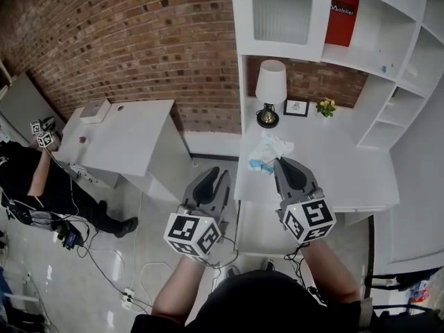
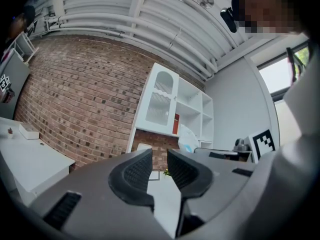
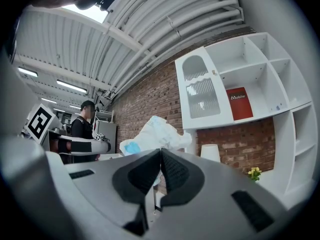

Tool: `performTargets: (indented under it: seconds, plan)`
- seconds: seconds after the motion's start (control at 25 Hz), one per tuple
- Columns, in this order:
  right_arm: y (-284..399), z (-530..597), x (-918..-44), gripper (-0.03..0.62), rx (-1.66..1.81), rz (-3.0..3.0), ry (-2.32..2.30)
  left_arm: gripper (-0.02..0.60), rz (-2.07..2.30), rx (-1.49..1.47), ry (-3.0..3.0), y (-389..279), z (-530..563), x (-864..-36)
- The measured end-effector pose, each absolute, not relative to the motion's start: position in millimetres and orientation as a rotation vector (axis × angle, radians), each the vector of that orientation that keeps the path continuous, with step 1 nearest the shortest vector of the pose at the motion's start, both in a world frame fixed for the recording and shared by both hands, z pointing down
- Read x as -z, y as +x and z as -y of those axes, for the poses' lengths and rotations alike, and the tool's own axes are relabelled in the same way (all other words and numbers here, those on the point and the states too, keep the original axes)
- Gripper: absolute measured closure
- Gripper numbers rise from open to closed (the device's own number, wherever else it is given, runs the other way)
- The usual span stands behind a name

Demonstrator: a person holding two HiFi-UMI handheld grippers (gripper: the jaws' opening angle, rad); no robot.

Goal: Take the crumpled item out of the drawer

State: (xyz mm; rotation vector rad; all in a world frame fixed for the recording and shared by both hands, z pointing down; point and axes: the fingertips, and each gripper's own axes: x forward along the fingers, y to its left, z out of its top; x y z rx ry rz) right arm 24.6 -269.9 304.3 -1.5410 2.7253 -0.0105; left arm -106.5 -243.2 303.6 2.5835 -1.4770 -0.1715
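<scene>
The crumpled item (image 1: 268,150), a white wad with a light blue patch, hangs over the white desk (image 1: 340,179) at the tip of my right gripper (image 1: 278,162). In the right gripper view it bulges up just beyond the shut right gripper (image 3: 160,152), whose pads pinch its lower edge. My left gripper (image 1: 221,177) hovers beside the desk's left edge, its jaws a narrow gap apart with nothing in them. In the left gripper view the item (image 2: 187,138) shows to the right of the left gripper (image 2: 159,158). A pale drawer (image 1: 258,229) looks pulled out below the desk front.
On the desk's back stand a white lamp (image 1: 270,94), a small picture frame (image 1: 296,107) and yellow flowers (image 1: 325,106). White shelves (image 1: 388,61) hold a red book (image 1: 341,18). A second white table (image 1: 121,141) stands left, with a person (image 1: 28,179) beside it and cables (image 1: 125,283) on the floor.
</scene>
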Motion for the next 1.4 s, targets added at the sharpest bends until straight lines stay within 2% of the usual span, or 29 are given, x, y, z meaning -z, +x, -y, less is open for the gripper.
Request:
performTargets:
  seconds: [1.4]
  plan:
    - [9.1,271.4,-317.1,0.591,0.048,-2.708,-1.590,0.491,1.410,0.139,2.569,-123.2,250.7,-323.4]
